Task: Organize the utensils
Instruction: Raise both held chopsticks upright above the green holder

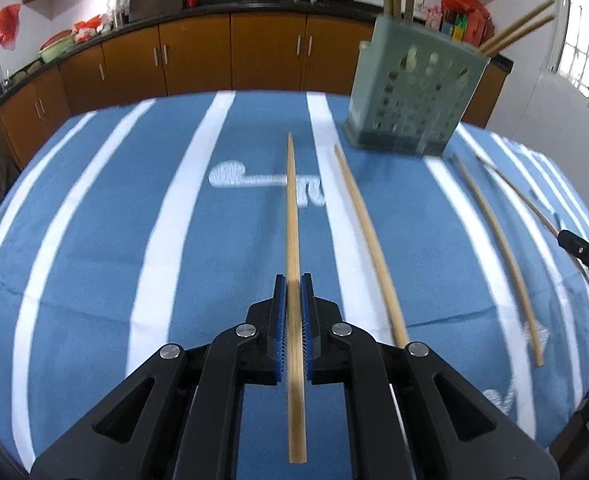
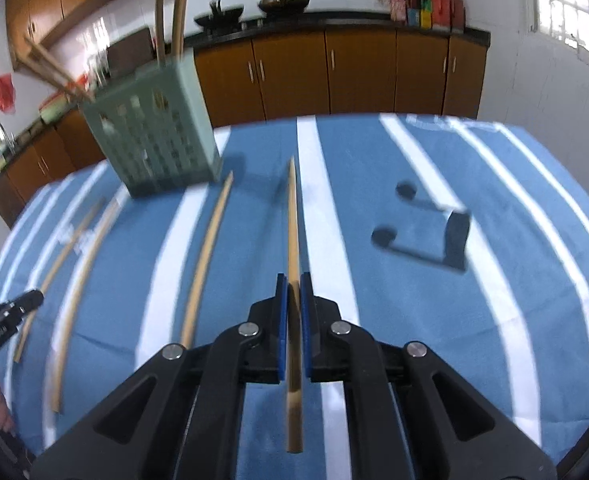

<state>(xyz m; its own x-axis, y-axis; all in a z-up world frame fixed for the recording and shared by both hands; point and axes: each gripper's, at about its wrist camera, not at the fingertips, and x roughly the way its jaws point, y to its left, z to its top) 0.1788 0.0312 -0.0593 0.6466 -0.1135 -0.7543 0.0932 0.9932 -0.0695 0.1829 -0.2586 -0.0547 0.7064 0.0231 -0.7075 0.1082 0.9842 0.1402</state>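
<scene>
Two chopsticks held, one in each gripper, with the holder waiting ahead on the bench.

We grip a chopstick (image 1: 293,216) between the closed fingers of our left gripper (image 1: 293,286) and a second chopstick (image 2: 293,216) between the closed fingers of our right gripper (image 2: 293,285), each stick running lengthwise along the fingers so that, we judge, its tip can be steered into the green holder (image 1: 414,92). The holder stands ahead and to the right of the left fingers, ahead and to the left of the right fingers, with several sticks already upright in it. Loose chopsticks (image 1: 370,248) lie on the striped cloth (image 1: 134,240) just right of the left fingers, and more (image 2: 206,256) to the left of the right fingers, not yet gathered.
</scene>
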